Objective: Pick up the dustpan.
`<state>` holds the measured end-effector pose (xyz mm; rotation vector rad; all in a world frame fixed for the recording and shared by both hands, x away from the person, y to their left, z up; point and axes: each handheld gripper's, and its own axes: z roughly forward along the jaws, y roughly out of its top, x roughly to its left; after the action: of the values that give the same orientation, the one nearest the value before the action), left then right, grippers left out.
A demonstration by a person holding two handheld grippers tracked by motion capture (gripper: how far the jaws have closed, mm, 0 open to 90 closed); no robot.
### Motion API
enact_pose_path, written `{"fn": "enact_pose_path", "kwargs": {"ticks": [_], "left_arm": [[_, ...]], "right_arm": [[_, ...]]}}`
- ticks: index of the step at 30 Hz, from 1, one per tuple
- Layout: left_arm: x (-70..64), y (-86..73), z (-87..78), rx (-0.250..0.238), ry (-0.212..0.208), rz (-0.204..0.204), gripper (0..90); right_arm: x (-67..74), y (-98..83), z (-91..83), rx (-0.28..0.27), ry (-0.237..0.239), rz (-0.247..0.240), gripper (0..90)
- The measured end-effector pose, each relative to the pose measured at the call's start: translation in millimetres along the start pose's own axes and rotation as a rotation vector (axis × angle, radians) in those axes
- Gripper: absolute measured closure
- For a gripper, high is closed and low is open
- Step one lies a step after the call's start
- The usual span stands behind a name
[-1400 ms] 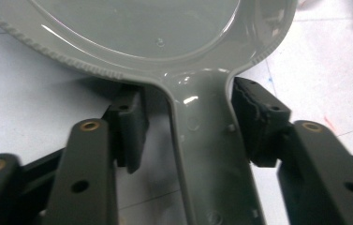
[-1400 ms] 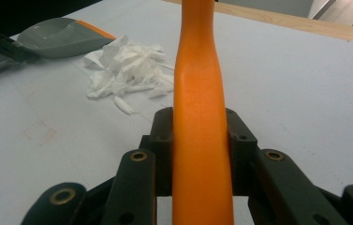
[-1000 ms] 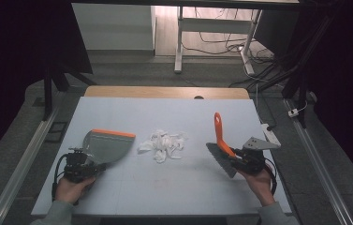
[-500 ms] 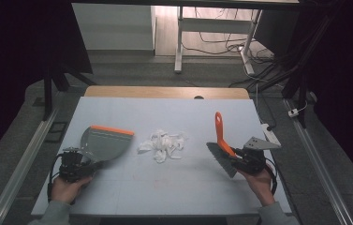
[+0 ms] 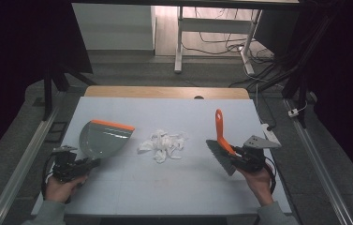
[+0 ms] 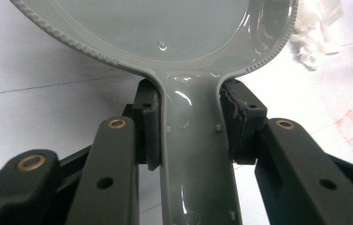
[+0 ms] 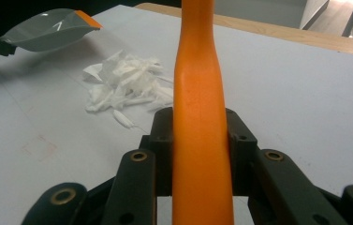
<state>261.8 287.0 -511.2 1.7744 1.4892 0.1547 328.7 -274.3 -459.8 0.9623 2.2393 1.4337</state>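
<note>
A grey dustpan [image 5: 100, 138] with an orange lip sits at the left of the white table, its handle clamped in my left gripper [image 5: 90, 162]. In the left gripper view the pads press both sides of the dustpan handle [image 6: 195, 140]. My right gripper [image 5: 236, 153] is shut on the orange handle of a hand brush [image 5: 221, 136], whose dark bristles point down-left; the right gripper view shows that brush handle [image 7: 200, 117] between the jaws. A heap of white paper scraps [image 5: 163, 143] lies between dustpan and brush, with the same paper scraps [image 7: 125, 84] and the dustpan [image 7: 47, 30] farther off.
The white table top [image 5: 174, 183] has a wooden strip along its far edge [image 5: 165, 92]. Metal rails run along both sides. A desk frame and cables stand on the floor beyond. A faint red mark [image 6: 349, 124] stains the surface near the dustpan.
The left hand has drawn back toward the near-left with the dustpan, widening the gap to the scraps. The right gripper and brush have stayed put.
</note>
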Motion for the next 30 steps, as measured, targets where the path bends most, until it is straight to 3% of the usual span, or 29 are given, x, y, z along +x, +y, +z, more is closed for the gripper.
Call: {"fn": "enact_pose_path", "kwargs": {"ticks": [10, 18, 24, 30], "left_arm": [[-0.5, 1.8, -2.6, 0.007, -0.002, 0.012, 61.3], [-2.2, 3.7, -7.9, 0.004, -0.004, 0.032, 61.3], [-4.8, 6.5, -15.5, -0.005, -0.017, 0.053, 61.2], [-5.6, 9.1, -24.9, -0.018, -0.040, 0.075, 61.2]], "right_arm": [[0.2, 8.9, 2.3, -0.012, 0.016, 0.031, 69.8], [4.2, 12.6, 5.1, -0.002, 0.017, 0.001, 69.8], [5.0, 15.0, 3.4, -0.029, -0.019, -0.035, 69.8], [3.8, 20.0, 3.9, -0.057, -0.014, -0.040, 69.8]]}}
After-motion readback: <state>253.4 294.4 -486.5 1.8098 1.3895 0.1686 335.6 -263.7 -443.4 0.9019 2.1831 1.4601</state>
